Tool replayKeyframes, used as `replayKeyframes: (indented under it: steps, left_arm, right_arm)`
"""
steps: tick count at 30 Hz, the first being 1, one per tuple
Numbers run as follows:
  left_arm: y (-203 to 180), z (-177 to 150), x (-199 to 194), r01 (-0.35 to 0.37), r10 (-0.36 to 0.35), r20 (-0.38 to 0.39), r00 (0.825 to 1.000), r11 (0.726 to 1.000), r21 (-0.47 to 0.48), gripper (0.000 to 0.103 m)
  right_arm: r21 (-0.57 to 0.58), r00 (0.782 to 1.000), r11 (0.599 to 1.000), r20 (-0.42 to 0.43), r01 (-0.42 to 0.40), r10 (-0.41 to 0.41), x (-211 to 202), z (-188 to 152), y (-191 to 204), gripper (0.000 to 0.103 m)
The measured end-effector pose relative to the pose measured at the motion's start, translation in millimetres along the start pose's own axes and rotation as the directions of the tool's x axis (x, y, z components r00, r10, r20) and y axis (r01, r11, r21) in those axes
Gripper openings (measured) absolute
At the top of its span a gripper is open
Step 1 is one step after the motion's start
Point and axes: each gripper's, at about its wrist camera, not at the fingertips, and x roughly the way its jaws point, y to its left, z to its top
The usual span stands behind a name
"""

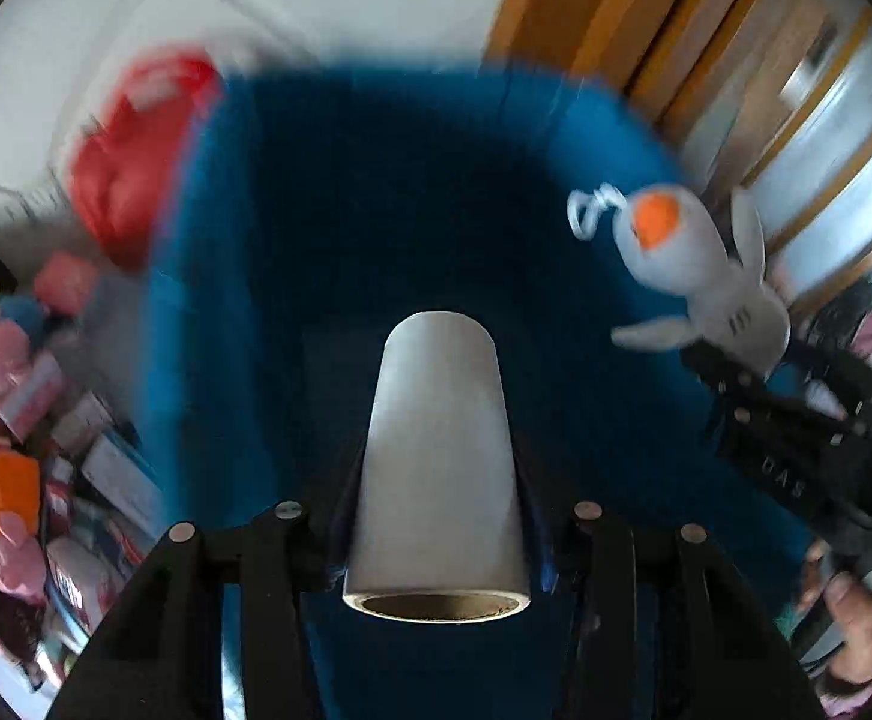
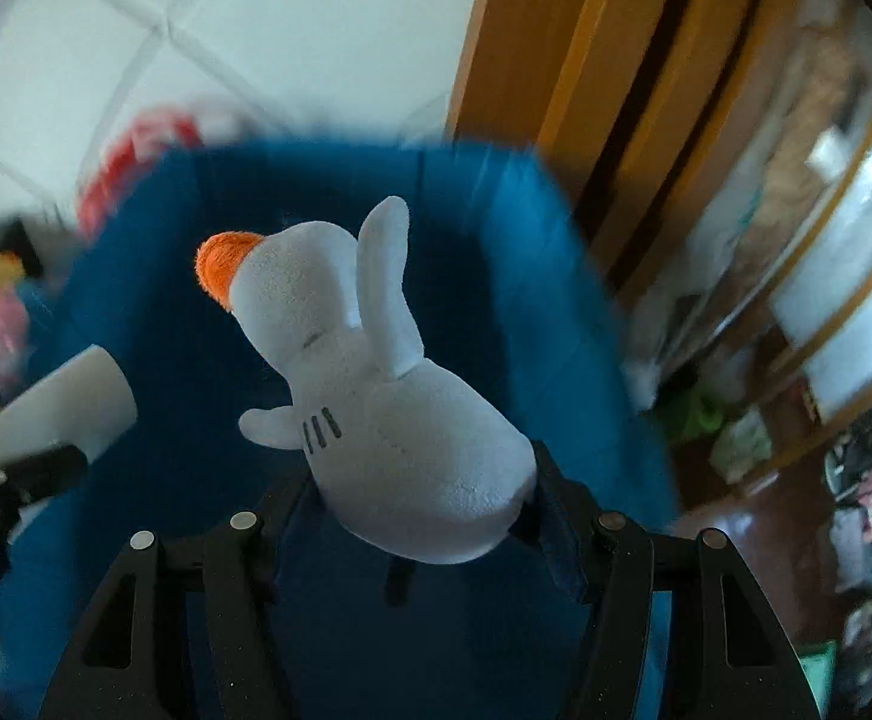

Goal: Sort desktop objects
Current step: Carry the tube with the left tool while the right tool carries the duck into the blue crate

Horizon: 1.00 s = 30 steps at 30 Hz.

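The left gripper (image 1: 436,540) is squeezing a white roll (image 1: 439,450), and the right gripper (image 2: 429,516) is squeezing a soft toy duck (image 2: 387,408), both above the blue bin (image 1: 243,300). The smooth roll could slip out. The two grippers are close and might bump.

Ahead of the black left gripper (image 1: 436,540), the roll (image 1: 439,456) it clasps is pale grey-white with a brown cardboard core. The bin (image 1: 375,228) beyond it is deep blue. Between the black fingers of the right gripper (image 2: 429,516), the plush duck (image 2: 375,396) is white with an orange beak (three dark stitched lines mark its side). A blurred red bag (image 1: 129,162) lies left of the bin.
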Motion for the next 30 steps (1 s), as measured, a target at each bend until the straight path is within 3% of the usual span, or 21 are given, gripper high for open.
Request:
replayKeyframes:
  steps: [2,5,7,9,10,12,14,18,21,23,30]
  left_arm:
    - [-6,3,42,-0.044,0.043,-0.125,0.991,0.999,-0.004,0.045]
    - [-12,-4,103,-0.139,0.148,-0.29,0.945,0.989,0.054,0.045]
    - [-12,-14,137,-0.232,0.261,-0.368,0.892,0.965,0.122,0.045]
    - [-11,-25,165,-0.28,0.33,-0.434,0.838,0.944,0.177,0.045]
    - [-11,-31,176,-0.303,0.367,-0.461,0.808,0.93,0.208,0.045]
    - [-17,-38,188,-0.343,0.44,-0.459,0.772,0.896,0.282,0.045]
    - [-21,-41,193,-0.351,0.464,-0.454,0.761,0.882,0.313,0.045]
    - [-17,-47,198,-0.304,0.401,-0.509,0.761,0.915,0.266,0.045]
    - [-19,-47,195,-0.291,0.39,-0.494,0.777,0.919,0.267,0.047]
    - [-20,-45,191,-0.304,0.401,-0.472,0.785,0.913,0.271,0.067]
    - [-22,-41,180,-0.28,0.357,-0.478,0.803,0.933,0.228,0.07]
  right_arm:
    - [-0.025,0.992,0.999,-0.126,-0.032,0.029,49,-7,1,0.063]
    - [-0.052,0.952,0.995,-0.297,-0.09,0.07,112,-26,3,0.063]
    - [-0.098,0.921,0.991,-0.386,-0.092,0.047,143,-42,10,0.063]
    - [-0.152,0.874,0.982,-0.485,-0.108,0.021,174,-66,20,0.063]
    - [-0.168,0.849,0.978,-0.529,-0.123,0.015,185,-76,25,0.063]
    - [-0.216,0.786,0.964,-0.618,-0.156,-0.011,203,-99,36,0.063]
    - [-0.251,0.744,0.952,-0.667,-0.176,-0.038,211,-115,45,0.063]
    - [-0.276,0.706,0.944,-0.705,-0.179,-0.073,218,-130,50,0.065]
    - [-0.288,0.7,0.942,-0.709,-0.17,-0.091,218,-134,51,0.068]
    - [-0.287,0.693,0.943,-0.715,-0.169,-0.094,217,-136,52,0.07]
    - [-0.281,0.698,0.942,-0.712,-0.182,-0.078,203,-134,58,0.097]
